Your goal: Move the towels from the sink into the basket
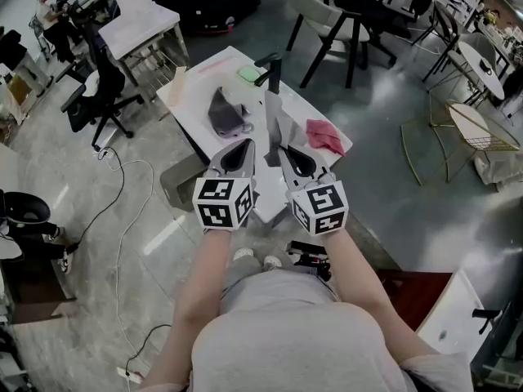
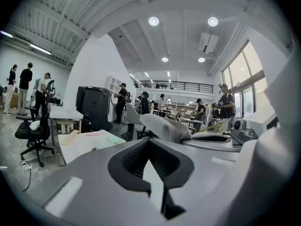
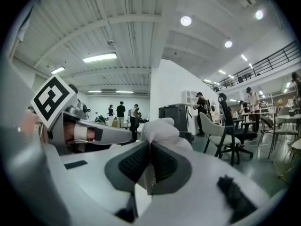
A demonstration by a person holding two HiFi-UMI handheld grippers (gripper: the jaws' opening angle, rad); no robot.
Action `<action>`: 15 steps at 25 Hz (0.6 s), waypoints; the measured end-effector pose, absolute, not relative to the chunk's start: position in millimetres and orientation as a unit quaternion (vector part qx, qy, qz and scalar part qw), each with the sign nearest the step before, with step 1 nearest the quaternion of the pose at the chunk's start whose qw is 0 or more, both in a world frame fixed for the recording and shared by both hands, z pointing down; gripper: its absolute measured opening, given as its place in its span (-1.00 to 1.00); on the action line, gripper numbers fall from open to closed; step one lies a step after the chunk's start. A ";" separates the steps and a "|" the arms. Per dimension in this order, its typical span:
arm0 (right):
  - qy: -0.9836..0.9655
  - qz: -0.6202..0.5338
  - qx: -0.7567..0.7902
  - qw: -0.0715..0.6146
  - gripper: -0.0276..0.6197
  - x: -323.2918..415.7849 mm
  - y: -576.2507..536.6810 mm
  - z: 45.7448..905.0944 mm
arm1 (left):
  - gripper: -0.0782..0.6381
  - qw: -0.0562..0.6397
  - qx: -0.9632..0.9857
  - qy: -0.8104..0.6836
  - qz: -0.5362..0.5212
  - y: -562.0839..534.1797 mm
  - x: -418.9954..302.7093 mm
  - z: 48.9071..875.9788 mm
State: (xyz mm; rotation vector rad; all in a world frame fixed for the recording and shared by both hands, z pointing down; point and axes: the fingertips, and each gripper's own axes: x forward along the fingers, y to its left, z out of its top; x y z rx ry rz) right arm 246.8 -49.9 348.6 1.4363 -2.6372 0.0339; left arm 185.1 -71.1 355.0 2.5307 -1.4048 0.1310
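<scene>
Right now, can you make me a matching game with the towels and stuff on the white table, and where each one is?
Things:
1. pink towel
2. dark grey towel
3. small light green thing
4. pale grey towel

Places:
A. far end of the table, beside the black tap
B. pinched by the left gripper and the right gripper
C. on the table's right side, near its edge
D. on the table, just beyond the left gripper

Pairs: 1-C, 2-D, 3-A, 4-B
</scene>
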 end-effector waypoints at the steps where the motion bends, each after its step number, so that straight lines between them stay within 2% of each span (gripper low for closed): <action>1: -0.878 0.013 0.474 0.068 -0.83 247.3 -49.0 349.3 | -0.78 0.119 0.866 -0.484 0.044 -70.2 185.9 354.4; 15: -0.883 0.028 0.465 0.045 -0.83 230.3 -50.0 347.3 | -0.78 0.108 0.859 -0.498 0.037 -65.2 160.9 353.2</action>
